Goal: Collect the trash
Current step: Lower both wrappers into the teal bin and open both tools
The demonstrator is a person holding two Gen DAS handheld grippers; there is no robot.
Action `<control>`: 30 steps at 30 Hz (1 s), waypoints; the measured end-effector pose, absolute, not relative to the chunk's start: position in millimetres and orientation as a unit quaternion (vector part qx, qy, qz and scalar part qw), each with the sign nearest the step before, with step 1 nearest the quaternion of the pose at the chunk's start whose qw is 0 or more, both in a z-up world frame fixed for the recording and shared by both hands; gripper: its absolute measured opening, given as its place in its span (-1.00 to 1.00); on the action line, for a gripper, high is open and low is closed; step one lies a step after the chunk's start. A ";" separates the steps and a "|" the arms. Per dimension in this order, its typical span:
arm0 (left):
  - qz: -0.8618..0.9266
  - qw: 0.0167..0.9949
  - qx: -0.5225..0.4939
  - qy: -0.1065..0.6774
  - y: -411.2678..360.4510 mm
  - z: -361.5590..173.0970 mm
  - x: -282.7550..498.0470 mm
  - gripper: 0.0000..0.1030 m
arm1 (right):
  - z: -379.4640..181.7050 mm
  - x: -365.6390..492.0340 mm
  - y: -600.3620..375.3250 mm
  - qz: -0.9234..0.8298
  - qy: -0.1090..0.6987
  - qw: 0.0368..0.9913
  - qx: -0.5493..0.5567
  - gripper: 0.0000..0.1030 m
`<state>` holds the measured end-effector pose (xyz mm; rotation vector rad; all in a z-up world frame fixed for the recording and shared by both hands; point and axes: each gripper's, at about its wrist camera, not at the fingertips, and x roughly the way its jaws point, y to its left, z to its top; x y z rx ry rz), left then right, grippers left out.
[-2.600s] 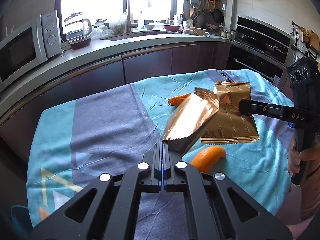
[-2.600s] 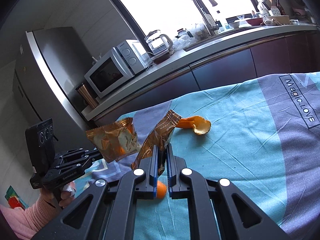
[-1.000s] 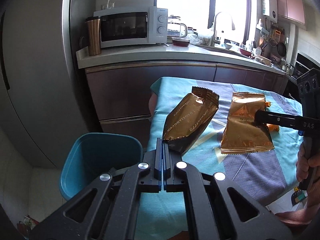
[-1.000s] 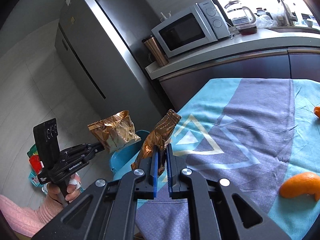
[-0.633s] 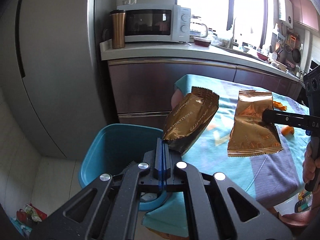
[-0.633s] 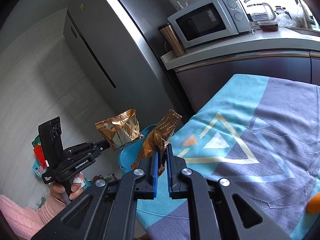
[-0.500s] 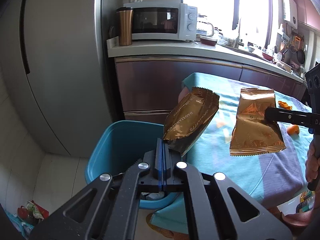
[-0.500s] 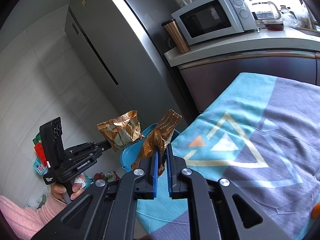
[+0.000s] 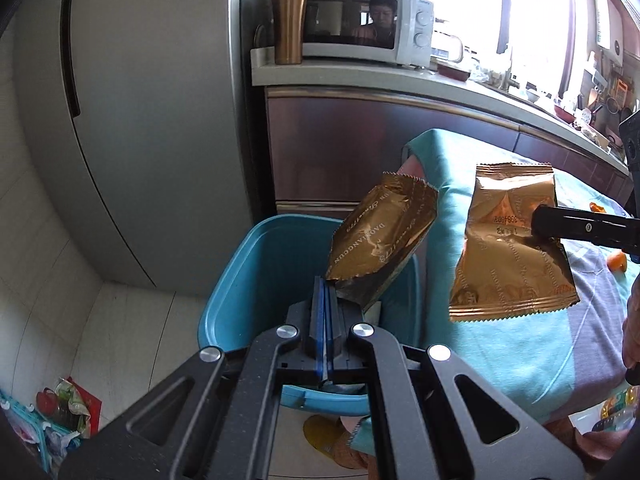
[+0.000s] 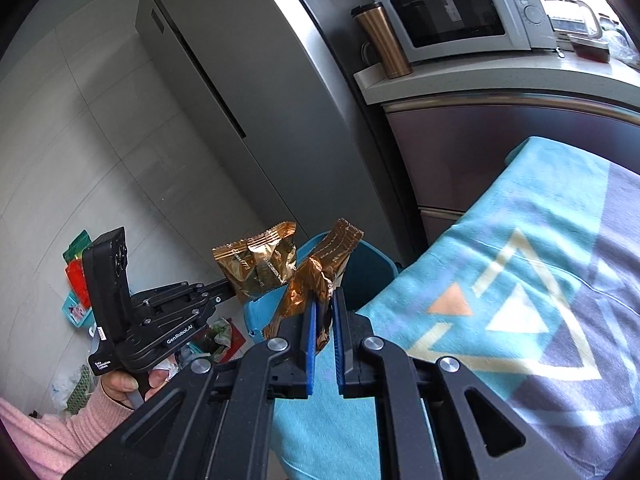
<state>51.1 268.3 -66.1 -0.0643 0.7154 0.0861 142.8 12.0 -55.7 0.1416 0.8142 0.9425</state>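
The blue bin (image 9: pixel 256 280) stands on the floor directly beneath and ahead of the left gripper (image 9: pixel 325 300), beside the cloth-covered surface (image 9: pixel 500 352). That gripper is clamped tight on the corner of one gold wrapper (image 9: pixel 380 240), which hangs over the bin's mouth. The right gripper (image 10: pixel 323 316) pinches a second gold wrapper (image 10: pixel 320 276), seemingly nearer the surface's edge. This looks like the drop-off step: next, each gripper should release over the bin.

Your right gripper (image 10: pixel 323 312) pinches a gold wrapper (image 10: pixel 324 272) beside the left gripper's (image 10: pixel 230 290) wrapper (image 10: pixel 256 266), over the blue bin (image 10: pixel 372 268).
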 end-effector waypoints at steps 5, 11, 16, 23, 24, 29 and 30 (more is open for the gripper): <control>0.050 0.930 -0.035 0.362 277.4 -78.0 59.3 -0.98 | -61.3 147.5 30.5 0.442 0.394 0.804 0.052 -0.87; 0.058 0.925 -0.037 0.374 283.2 -90.5 68.0 -0.98 | -68.5 151.7 52.5 0.439 0.411 0.798 0.032 -0.86; 0.065 0.920 -0.041 0.385 288.0 -101.0 76.3 -0.98 | -77.9 160.6 68.9 0.432 0.431 0.792 0.020 -0.83; 0.075 0.911 -0.037 0.404 290.5 -118.2 92.9 -0.98 | -89.9 167.0 88.2 0.423 0.454 0.784 0.000 -0.83; 0.076 0.910 -0.038 0.407 290.9 -121.4 95.3 -0.98 | -92.0 167.6 91.4 0.423 0.457 0.782 -0.004 -0.83; 0.084 0.902 -0.041 0.422 292.5 -134.7 109.4 -0.98 | -100.4 170.0 104.1 0.415 0.471 0.778 -0.015 -0.79; 0.084 0.901 -0.041 0.424 292.1 -136.4 112.5 -0.97 | -102.4 172.4 108.1 0.414 0.474 0.777 -0.017 -0.79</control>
